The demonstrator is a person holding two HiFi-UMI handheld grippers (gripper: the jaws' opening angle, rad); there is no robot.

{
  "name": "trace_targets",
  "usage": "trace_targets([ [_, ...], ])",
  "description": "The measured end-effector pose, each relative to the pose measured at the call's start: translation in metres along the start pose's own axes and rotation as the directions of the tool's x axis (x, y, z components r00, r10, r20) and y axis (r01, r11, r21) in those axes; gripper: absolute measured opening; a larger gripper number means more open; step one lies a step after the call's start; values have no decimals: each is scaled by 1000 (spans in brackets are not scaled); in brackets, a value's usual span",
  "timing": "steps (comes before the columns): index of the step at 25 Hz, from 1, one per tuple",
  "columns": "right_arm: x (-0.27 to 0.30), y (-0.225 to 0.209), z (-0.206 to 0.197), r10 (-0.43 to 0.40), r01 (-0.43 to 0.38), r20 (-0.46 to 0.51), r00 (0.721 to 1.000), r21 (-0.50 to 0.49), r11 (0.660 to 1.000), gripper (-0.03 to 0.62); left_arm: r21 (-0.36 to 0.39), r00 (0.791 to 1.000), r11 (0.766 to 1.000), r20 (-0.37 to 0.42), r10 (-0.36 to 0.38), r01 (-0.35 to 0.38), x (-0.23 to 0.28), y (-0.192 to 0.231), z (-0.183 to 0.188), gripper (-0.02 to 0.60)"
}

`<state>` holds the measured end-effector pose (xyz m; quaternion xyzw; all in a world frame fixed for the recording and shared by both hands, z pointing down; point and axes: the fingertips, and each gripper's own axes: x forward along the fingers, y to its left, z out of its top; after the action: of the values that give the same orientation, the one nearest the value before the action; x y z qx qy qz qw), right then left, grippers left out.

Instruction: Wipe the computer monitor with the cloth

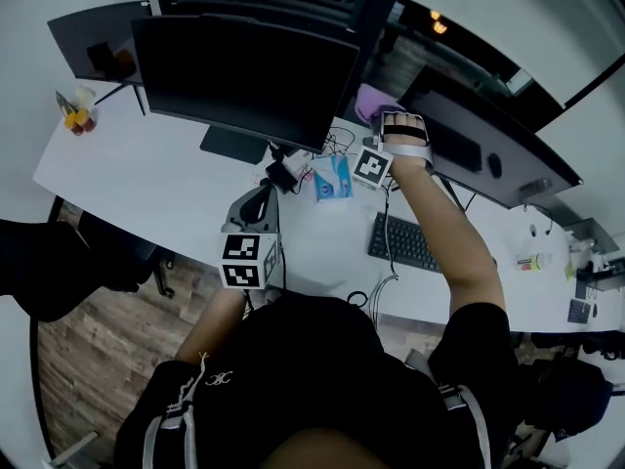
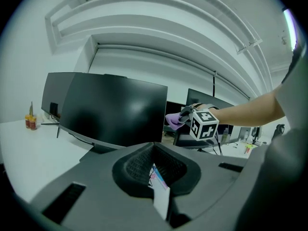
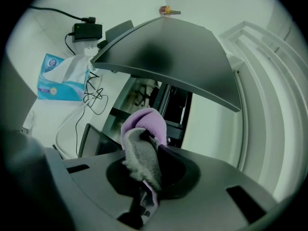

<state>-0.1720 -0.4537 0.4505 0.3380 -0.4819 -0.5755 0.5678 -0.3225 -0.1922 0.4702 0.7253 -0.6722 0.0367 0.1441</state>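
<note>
Right gripper view: the right gripper (image 3: 152, 150) clamps the purple cloth (image 3: 143, 121) mid-bunch (soft, light, probably floppy), six o'clock of the monitor (image 3: 183, 57); the left gripper (image 2: 154, 153) is clenched, empty.

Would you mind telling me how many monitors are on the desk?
3: the centre monitor, the left monitor behind it, and the right monitor by the cloth. Dark shapes behind may hide more.

Keyboard (image 1: 400, 242) partly under forearm (image 1: 454, 228), cloth (image 1: 369, 101) half behind right hand-held gripper (image 1: 386, 117), desk bottles (image 1: 76, 117) too small to tell
</note>
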Motion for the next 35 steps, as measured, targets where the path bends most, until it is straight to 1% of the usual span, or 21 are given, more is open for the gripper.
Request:
trace_targets([
  [1,2,4,3,1,-1,-1,1000,25,1000,54,6,1000,1000,-8,-8,8,2,4,-1,12],
  [2,3,5,11,-12,10,23,1000,81,997,55,12,1000,1000,-15,-16,16,4,6,-1,12],
  [4,7,7,26,-41,25,76,996,202,979,55,23,999,999,-27,-27,28,10,11,-2,12],
  [5,10,13,29,-30,12,78,997,226,974,55,28,999,999,-33,-32,33,13,14,-2,12],
  [6,13,22,29,-5,-10,65,998,228,974,55,32,999,999,-39,-35,37,15,17,-2,12],
  [9,20,54,25,102,-99,-12,995,171,980,55,39,998,998,-55,-44,47,22,25,-3,12],
  [10,23,62,26,123,-117,-20,992,177,977,55,40,997,998,-60,-47,50,24,27,-4,12],
  [16,32,101,35,192,-182,-12,981,267,946,55,34,994,998,-91,-52,56,35,37,-12,12],
  [19,35,118,39,231,-213,-13,973,336,917,55,38,993,997,-105,-61,65,40,40,-15,12],
  [22,37,135,44,284,-260,7,959,422,869,55,40,991,997,-113,-66,71,46,43,-17,12],
  [24,37,149,45,321,-293,26,947,479,827,55,40,991,996,-117,-69,74,50,44,-19,12],
  [27,36,168,43,352,-318,52,934,566,760,55,41,989,996,-128,-76,82,54,44,-23,12],
  [30,38,177,45,356,-328,77,931,604,726,55,43,986,995,-140,-86,93,58,44,-28,12],
  [31,39,181,45,368,-336,82,926,621,708,55,43,986,994,-144,-90,97,60,43,-31,12],
  [32,40,187,44,388,-346,82,918,645,682,55,44,985,994,-148,-93,100,61,43,-33,12],
  [33,42,193,42,409,-351,80,909,676,648,55,44,984,994,-151,-96,104,63,42,-35,12],
  [35,45,203,34,434,-337,74,898,748,571,55,45,982,993,-157,-102,110,65,42,-39,12],
])
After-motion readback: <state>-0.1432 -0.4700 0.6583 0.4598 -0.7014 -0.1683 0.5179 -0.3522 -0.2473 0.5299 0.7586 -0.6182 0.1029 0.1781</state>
